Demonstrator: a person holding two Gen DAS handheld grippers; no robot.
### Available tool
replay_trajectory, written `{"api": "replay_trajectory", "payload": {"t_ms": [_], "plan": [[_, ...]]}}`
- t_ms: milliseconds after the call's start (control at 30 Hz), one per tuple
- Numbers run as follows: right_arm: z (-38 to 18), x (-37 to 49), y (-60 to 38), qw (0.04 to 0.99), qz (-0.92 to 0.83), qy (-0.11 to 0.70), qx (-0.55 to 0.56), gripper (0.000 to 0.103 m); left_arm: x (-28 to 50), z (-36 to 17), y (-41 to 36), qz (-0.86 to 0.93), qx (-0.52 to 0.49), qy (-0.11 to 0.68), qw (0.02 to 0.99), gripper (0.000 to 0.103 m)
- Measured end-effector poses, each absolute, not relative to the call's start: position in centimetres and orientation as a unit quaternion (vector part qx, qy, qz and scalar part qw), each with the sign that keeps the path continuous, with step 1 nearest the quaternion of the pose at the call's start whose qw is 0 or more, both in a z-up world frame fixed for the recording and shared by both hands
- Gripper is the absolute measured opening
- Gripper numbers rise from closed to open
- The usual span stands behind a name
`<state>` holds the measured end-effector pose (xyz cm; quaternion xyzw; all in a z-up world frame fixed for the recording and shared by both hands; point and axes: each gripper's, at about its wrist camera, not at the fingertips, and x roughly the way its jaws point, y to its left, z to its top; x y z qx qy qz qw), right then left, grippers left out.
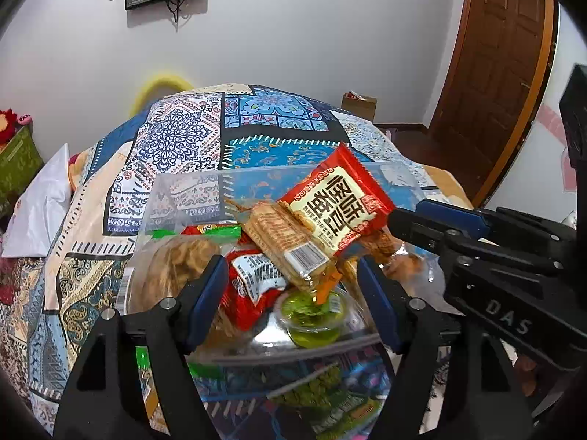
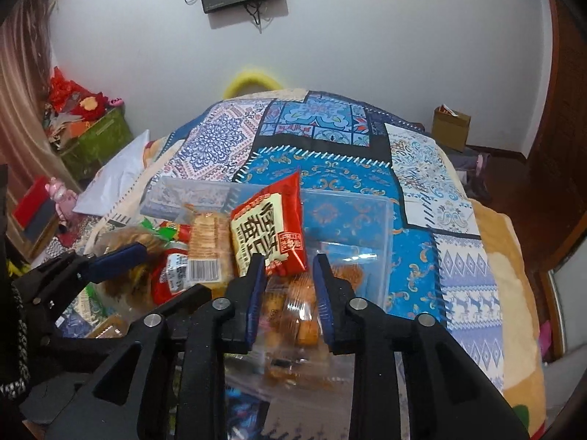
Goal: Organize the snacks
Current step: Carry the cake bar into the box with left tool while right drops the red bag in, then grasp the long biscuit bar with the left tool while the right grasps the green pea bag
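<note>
Our right gripper (image 2: 288, 260) stands partly open, its blue pads flanking the lower corner of the red bean-snack packet (image 2: 269, 225) without visibly pinching it, and we cannot tell whether it has just let go. Our left gripper (image 1: 290, 267) hangs wide and empty over the green jelly cup (image 1: 313, 315). The packet leans on the cracker sleeve (image 1: 284, 244) atop the heap in the clear plastic bin (image 1: 183, 187), probably because the bin is already crowded.
</note>
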<state>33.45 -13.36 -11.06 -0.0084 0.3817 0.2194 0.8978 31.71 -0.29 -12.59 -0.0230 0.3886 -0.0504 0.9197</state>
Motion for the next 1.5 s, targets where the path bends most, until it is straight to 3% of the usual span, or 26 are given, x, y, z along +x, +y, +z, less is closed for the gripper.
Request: {"api": "replay_trajectory", "payload": {"t_ms": [100,267,767,867,1500], "plan": [[-10.4,32.5,-14.0,0.898,0.226,0.378,0.001,0.028,30.8,-11.7,-0.1,-0.050,-0.023,0.384,0.922,0.072],[-8.8,30.6,-14.6,0.904,0.232,0.358,0.009,0.041,28.4,-9.6,0.3,-0.049,-0.020,0.367,0.929,0.072],[-7.5,24.2,-14.2,0.908,0.263,0.327,-0.018,0.051,20.8,-5.6,5.8,-0.012,-0.055,0.343,0.938,0.074],[-8.1,23.7,-13.9,0.904,0.269,0.333,-0.019,0.052,19.5,-6.4,7.2,0.006,-0.052,0.350,0.935,0.082],[-16.3,24.5,-9.4,0.852,0.287,0.436,-0.046,0.053,21.1,-17.8,12.4,0.026,-0.088,0.467,0.879,0.082]]}}
